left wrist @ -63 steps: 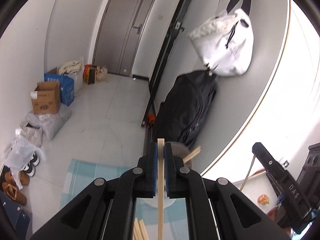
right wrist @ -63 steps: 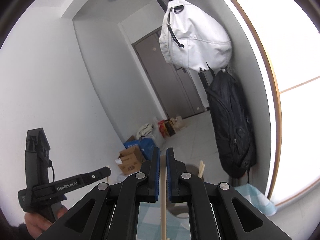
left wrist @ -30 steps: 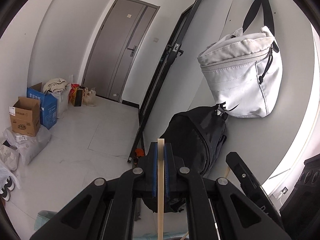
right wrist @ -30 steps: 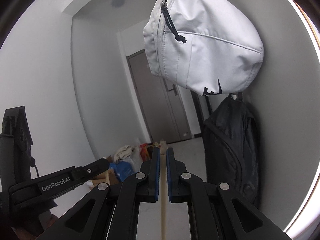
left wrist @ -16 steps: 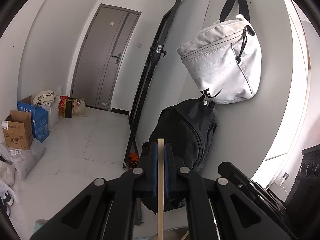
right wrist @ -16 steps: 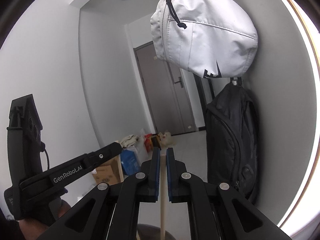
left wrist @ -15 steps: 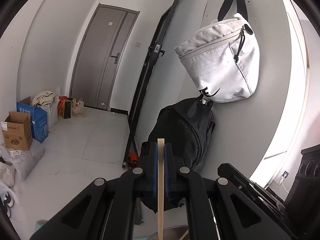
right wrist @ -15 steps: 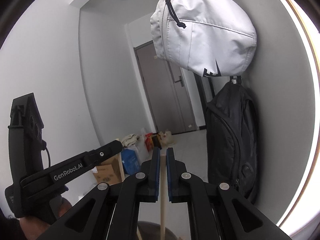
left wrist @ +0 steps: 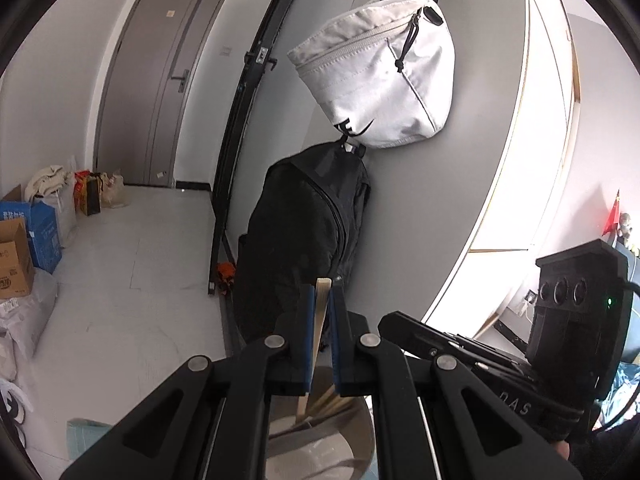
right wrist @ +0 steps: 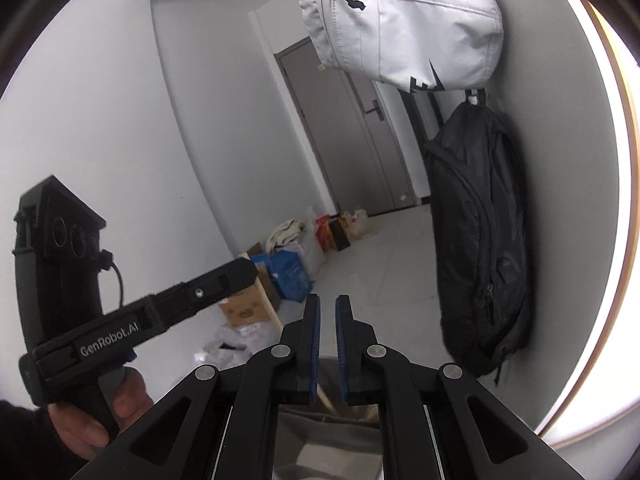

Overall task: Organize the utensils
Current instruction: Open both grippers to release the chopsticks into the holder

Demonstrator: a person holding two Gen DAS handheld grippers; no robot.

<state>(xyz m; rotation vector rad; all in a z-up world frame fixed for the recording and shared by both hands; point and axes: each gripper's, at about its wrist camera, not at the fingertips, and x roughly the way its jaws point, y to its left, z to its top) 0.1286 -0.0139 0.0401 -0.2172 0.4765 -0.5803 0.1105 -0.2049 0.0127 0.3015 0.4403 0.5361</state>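
your left gripper (left wrist: 320, 300) is clenched on a chopstick (left wrist: 318, 330) at lower centre, tip over the metal holder (left wrist: 320, 432) (other sticks already in it). right gripper (right wrist: 327, 312) jaws are opening with nothing between them. lower the stick straight in, then release.

Left wrist view: sits behind its fingers, faces slightly down along them toward a hallway, door (left wrist: 160, 80) far left. Right wrist view: same setup, angled leftward across the other unit. Shared: white bag (left wrist: 376, 80) (right wrist: 404, 20), black backpack (left wrist: 304, 240) (right wrist: 480, 248), boxes (both bags hang close, within near range).
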